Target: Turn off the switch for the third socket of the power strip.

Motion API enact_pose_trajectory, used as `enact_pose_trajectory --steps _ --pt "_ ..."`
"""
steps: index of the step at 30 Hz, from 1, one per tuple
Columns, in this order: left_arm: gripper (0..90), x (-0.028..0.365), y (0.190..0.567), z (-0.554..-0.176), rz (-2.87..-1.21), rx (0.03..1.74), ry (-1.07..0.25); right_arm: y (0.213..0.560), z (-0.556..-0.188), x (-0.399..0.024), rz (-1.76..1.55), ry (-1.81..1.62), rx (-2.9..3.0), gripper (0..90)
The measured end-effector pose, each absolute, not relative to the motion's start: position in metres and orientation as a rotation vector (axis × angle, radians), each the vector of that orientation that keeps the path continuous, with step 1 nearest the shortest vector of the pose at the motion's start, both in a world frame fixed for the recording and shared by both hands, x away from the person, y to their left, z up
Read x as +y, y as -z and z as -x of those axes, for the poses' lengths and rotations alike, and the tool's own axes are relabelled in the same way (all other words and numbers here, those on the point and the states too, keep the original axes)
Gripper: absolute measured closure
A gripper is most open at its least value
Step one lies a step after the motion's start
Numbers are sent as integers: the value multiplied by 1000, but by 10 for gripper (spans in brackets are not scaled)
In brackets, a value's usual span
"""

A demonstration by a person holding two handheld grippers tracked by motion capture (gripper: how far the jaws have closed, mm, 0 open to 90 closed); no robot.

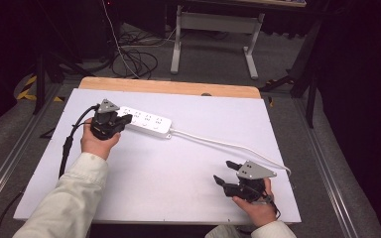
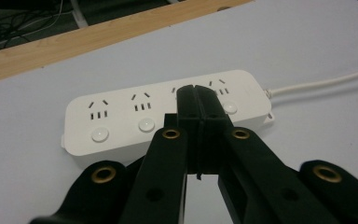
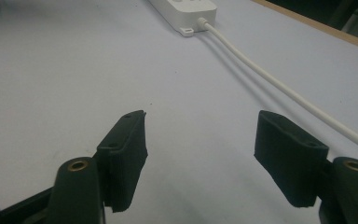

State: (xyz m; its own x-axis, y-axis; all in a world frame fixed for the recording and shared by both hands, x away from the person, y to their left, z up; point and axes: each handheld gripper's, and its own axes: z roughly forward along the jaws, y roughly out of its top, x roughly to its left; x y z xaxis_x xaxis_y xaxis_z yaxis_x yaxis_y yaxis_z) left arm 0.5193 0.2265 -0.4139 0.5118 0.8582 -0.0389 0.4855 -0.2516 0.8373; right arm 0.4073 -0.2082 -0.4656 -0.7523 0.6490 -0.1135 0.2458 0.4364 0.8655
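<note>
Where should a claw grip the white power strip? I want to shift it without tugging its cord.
Probably across the short width of the power strip, near the middle of its length and coming down from above. It lies flat with the sockets up, so the long, straight side walls give the pads parallel faces. The cord leaves one end, so mid-body stays clear of it.

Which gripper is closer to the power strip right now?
Left. The left gripper, jaws shut, is at the power strip; the right gripper, jaws open, sits far off near the table's front edge.
</note>
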Motion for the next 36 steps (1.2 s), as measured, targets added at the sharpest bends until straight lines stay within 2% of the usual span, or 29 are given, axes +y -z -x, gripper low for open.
enact_pose_trajectory --steps 21,36 --pt "898 227 445 -555 -1877 1153 -572 466 -408 -208 -745 -1260 2272 342" --pt "898 229 459 -567 -1873 1176 -575 468 -408 -207 -748 -1247 2280 342"
